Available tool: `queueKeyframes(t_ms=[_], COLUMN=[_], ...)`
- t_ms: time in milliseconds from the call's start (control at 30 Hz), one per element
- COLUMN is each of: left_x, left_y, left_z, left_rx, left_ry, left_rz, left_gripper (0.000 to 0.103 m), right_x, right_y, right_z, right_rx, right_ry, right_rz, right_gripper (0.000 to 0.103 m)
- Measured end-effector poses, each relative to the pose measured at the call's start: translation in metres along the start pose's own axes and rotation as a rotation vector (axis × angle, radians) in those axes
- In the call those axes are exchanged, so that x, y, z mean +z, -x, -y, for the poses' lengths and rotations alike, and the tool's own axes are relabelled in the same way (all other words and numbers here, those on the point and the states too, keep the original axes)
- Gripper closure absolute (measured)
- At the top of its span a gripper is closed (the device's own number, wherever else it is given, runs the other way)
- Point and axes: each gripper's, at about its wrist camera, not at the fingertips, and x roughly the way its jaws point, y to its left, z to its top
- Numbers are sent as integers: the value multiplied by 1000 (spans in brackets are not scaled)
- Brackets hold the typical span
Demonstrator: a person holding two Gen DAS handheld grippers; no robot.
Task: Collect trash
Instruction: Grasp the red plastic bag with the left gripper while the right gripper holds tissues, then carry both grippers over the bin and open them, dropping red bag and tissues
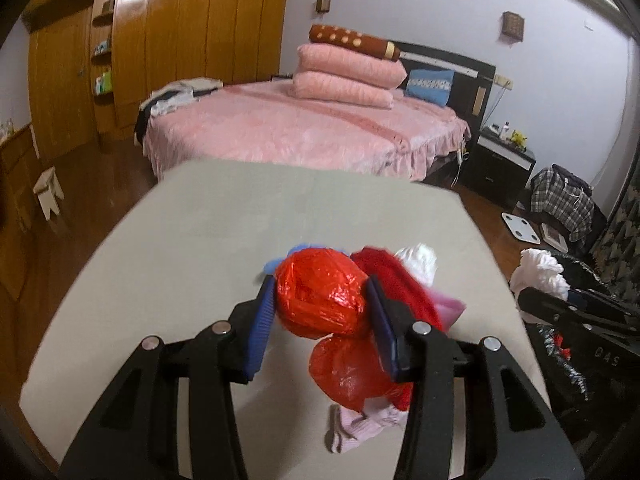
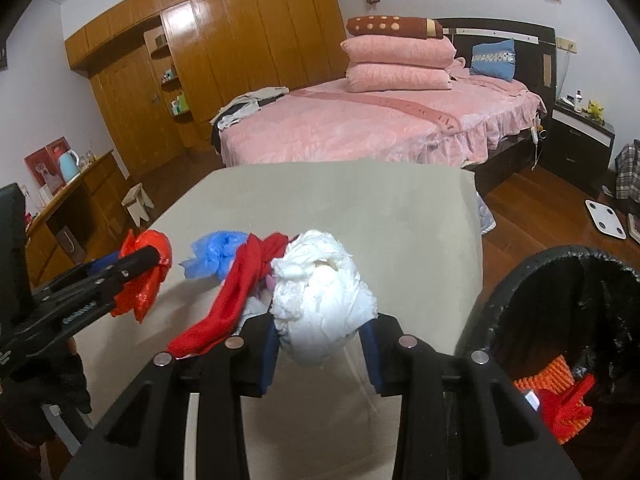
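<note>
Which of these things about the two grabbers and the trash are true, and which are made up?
1. The left gripper is squeezing a red plastic bag. True.
2. The right gripper is holding a blue plastic bag. False: it holds a white crumpled wad; the blue plastic bag lies on the table.
3. The black trash bin is empty. False: orange and red trash is inside it.
4. A red cloth lies on the table beside the white wad. True.
5. The bed behind the table has a green cover. False: the bed is pink.
</note>
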Motion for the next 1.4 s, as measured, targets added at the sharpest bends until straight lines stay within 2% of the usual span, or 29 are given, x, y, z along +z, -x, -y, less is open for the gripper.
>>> queueKeyframes(t_ms=[300, 667, 1400], left_x=[18, 24, 18], left_y=[30, 44, 46], left_z=[28, 79, 187], left_rx=[-62, -135, -324], left_ry=[-22, -84, -202], left_rz=[74, 103, 111], left_gripper=[59, 59, 59], right_x=[14, 19, 11], right_y=[34, 73, 148], right_z=[7, 27, 112], right_rx=[-11, -42, -262], right_ry=[-15, -36, -111], right_rz=[55, 116, 212], right_gripper=[67, 67, 67])
